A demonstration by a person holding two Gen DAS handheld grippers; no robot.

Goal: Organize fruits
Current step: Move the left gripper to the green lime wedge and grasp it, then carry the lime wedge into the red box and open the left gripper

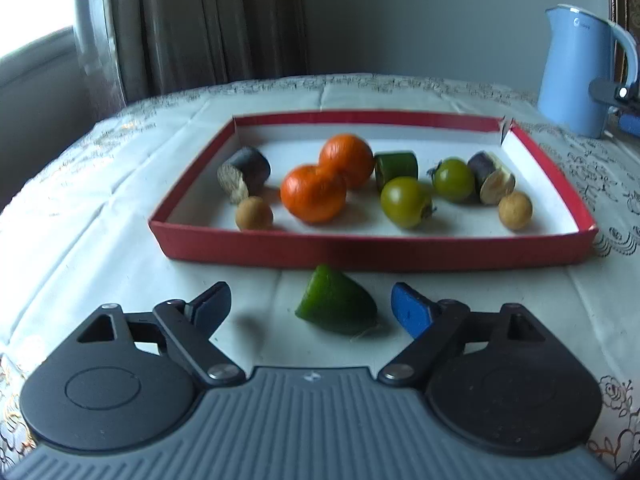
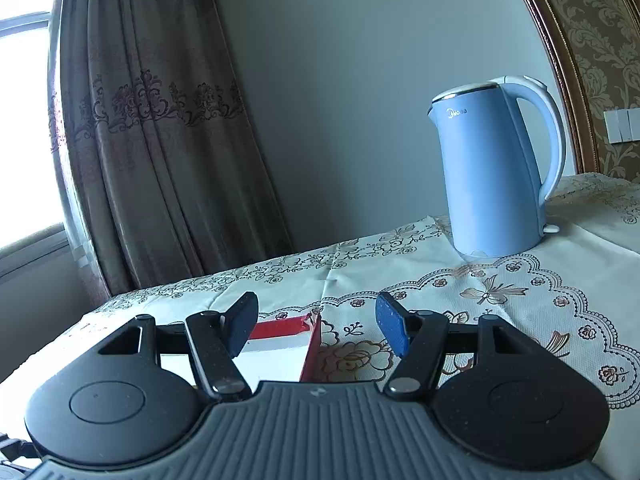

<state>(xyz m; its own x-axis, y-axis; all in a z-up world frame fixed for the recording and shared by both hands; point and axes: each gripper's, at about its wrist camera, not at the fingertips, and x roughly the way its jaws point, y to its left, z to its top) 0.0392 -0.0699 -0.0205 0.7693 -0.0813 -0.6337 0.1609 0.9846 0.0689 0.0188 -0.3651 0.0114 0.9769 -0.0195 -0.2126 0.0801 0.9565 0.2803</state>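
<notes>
A red shallow box (image 1: 372, 254) lies on the tablecloth and holds two oranges (image 1: 314, 192), two green tomatoes (image 1: 405, 202), two dark cut pieces (image 1: 245, 174), a green cut piece (image 1: 396, 168) and two small tan round fruits (image 1: 254, 213). In front of the box, a green wedge of fruit (image 1: 335, 304) lies on the cloth. My left gripper (image 1: 314, 306) is open, its fingers either side of the wedge without touching it. My right gripper (image 2: 316, 326) is open and holds nothing; it hovers over the box's far right corner (image 2: 314, 340).
A light blue electric kettle (image 2: 494, 172) stands on the patterned tablecloth (image 2: 440, 280) at the back right. Brown curtains (image 2: 160, 120) and a window lie beyond the table's far left edge. A grey wall is behind.
</notes>
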